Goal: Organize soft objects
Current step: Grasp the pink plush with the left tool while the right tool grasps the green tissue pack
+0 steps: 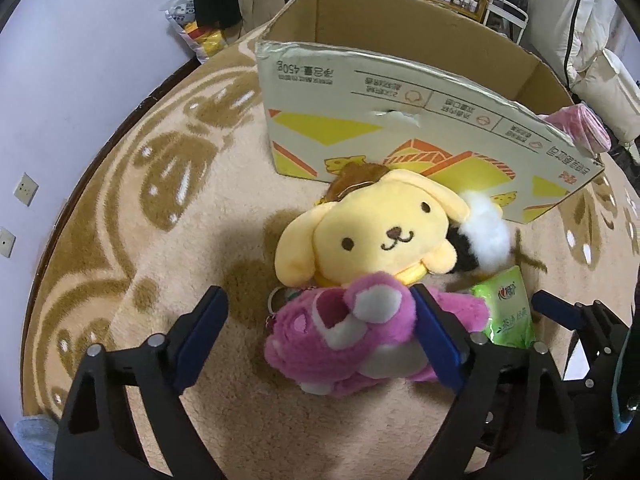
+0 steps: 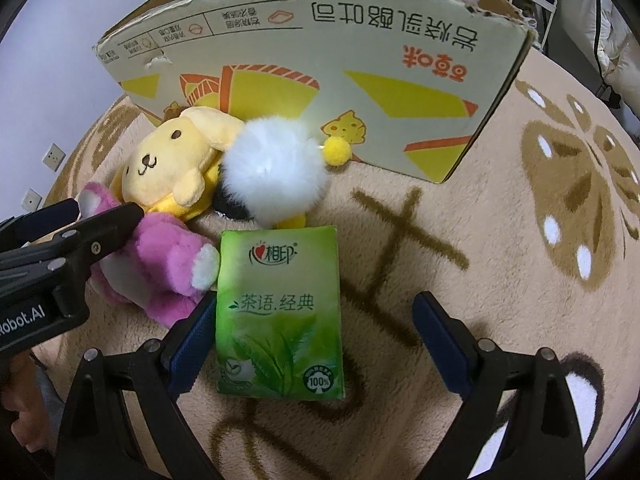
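Our left tongs [image 1: 320, 320] stand wide around the pink plush bear [image 1: 352, 340]: the right-hand pad lies against its flank, while the left-hand pad is clear of it with bare rug between, so the bear is bracketed but not pinched. Our right tongs [image 2: 316, 332] also stand wide, straddling the green tissue pack [image 2: 280, 316]; the left pad is at the pack's edge, the right pad well apart from it, and we cannot tell whether the near pad actually touches.

Just beyond the pink bear lies the yellow dog plush [image 1: 372, 232], face up, its body touching the bear. Beside the dog, on the side toward the tissue pack, sits a fluffy white-and-black pompom [image 2: 276, 168] with a small yellow ball [image 2: 338, 150] near it.

All of these rest on the beige patterned rug [image 1: 180, 240], close in front of the open cardboard box [image 1: 400, 120]. A pink item [image 1: 580, 124] shows at the box's far right corner; we cannot make out what it is.
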Tool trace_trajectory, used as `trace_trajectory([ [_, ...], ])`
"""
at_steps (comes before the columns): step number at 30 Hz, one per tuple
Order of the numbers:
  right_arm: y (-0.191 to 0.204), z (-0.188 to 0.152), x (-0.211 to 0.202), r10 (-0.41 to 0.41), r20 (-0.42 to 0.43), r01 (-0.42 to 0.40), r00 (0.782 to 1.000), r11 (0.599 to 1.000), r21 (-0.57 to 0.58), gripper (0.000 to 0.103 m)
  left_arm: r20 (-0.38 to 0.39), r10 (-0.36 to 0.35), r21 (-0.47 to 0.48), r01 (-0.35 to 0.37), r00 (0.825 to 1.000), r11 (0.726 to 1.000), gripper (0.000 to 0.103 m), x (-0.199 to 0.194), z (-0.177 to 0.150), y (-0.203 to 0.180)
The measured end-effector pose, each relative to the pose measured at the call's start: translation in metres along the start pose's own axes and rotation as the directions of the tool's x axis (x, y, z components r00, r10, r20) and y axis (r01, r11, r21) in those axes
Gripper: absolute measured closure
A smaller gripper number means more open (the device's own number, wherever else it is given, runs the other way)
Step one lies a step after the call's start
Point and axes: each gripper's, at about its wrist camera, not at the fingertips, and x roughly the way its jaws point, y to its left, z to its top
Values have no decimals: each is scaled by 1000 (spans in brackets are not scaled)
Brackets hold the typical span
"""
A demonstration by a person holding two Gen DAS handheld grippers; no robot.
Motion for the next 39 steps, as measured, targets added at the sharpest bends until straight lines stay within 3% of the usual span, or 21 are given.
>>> trace_trajectory([
  [11, 1, 0, 0, 1, 1, -1, 1000, 1000, 3, 5, 35, -28, 77, 25, 999, 997, 51, -11, -4, -17],
  [15, -2, -1, 0, -2, -1, 2, 1000, 1000, 4, 10, 44, -25, 89, 21, 999, 996, 54, -14, -5, -19],
  [24, -21, -2, -9, -28, 18, 27, 999, 998, 50, 47, 57, -38, 76, 34, 998, 997, 56, -21, -7, -16],
  [39, -26, -1, -38, 29, 95, -34, 995, 998, 51, 47, 106, -14, 87, 4, 994, 996, 64, -35, -14, -16],
])
